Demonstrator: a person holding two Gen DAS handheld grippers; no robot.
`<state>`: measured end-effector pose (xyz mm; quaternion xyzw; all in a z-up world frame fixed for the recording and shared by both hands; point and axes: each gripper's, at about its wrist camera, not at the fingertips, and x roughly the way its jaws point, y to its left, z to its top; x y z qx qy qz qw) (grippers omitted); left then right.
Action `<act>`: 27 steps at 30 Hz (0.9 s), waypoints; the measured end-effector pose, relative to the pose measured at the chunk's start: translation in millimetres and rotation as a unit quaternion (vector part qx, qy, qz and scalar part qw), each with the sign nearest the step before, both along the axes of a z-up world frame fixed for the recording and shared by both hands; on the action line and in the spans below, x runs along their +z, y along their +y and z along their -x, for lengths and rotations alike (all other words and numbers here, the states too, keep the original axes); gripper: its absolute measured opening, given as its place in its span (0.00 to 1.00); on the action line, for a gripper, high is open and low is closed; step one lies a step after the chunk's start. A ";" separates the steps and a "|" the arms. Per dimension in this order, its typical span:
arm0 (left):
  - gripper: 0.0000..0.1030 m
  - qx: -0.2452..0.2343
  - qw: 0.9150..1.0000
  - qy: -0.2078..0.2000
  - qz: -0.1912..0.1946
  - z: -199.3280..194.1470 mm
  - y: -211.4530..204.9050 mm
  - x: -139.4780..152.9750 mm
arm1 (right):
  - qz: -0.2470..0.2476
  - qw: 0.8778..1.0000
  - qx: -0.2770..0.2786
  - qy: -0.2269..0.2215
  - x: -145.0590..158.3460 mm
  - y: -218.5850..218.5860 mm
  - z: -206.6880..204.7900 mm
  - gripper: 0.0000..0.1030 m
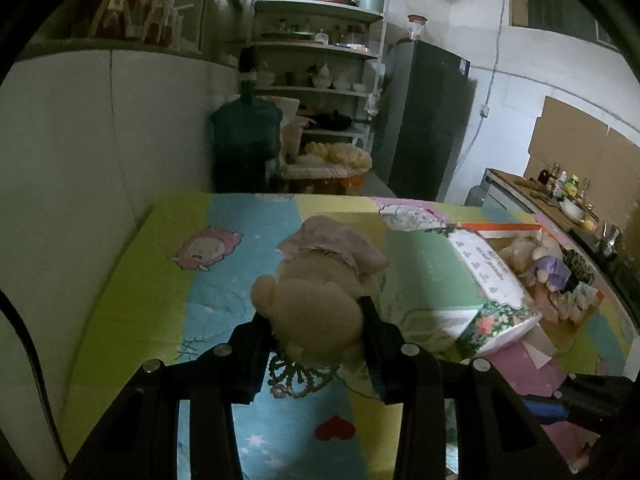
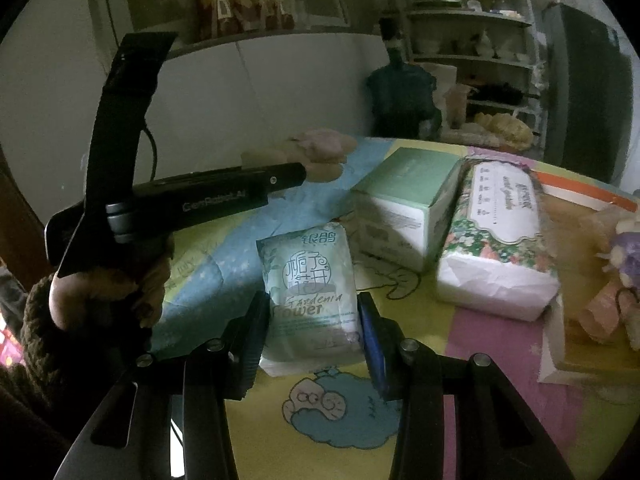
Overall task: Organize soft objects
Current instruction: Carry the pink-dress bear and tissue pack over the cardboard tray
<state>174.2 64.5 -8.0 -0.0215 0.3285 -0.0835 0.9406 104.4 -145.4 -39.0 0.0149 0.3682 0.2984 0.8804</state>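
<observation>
The left gripper (image 1: 320, 320) fills the bottom of its own view, its two black fingers (image 1: 250, 344) pinching a tan plush bear (image 1: 316, 312) by the head, one finger on each side. The bear wears a pale pink frilled garment and hangs clear of the table (image 1: 120, 280), over the middle of the patterned cloth. In the right wrist view the same gripper reaches in from the left, gripped by a hand (image 2: 116, 292) in a dark knitted sleeve, and the bear shows dimly beyond its tip, near the table's far edge.

The right gripper (image 2: 314, 320) points down at a pale green tissue pack (image 2: 310, 292) printed "Gardenia Flower". Its fingers (image 2: 250, 336) stand against the pack's two long sides, and the pack's lower end seems to rest on the cloth near the near edge, though the dim light makes that hard to judge.

Beyond the pack, toward the middle of the table, a green and white box (image 2: 404, 204) sits just beside a floral tissue pack (image 2: 500, 236). At the right edge stands a shallow cardboard tray (image 2: 584, 368) with more soft toys (image 2: 624, 256) in it.
</observation>
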 end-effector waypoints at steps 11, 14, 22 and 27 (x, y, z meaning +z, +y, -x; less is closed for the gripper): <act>0.40 -0.009 0.999 -0.030 -0.006 11.0 -34.7 20.0 | -0.012 0.999 -0.031 -0.022 16.3 -33.7 12.3 0.44; 0.40 -0.015 0.999 -0.035 -0.007 13.2 -45.1 23.6 | -0.014 0.999 -0.040 -0.027 20.0 -43.6 16.1 0.44; 0.40 -0.037 0.999 -0.038 -0.008 14.3 -78.4 27.9 | -0.022 0.997 -0.071 -0.036 26.7 -68.7 20.7 0.44; 0.40 -0.047 0.998 -0.039 -0.008 14.2 -93.8 28.8 | -0.026 0.995 -0.090 -0.038 29.9 -86.0 24.3 0.44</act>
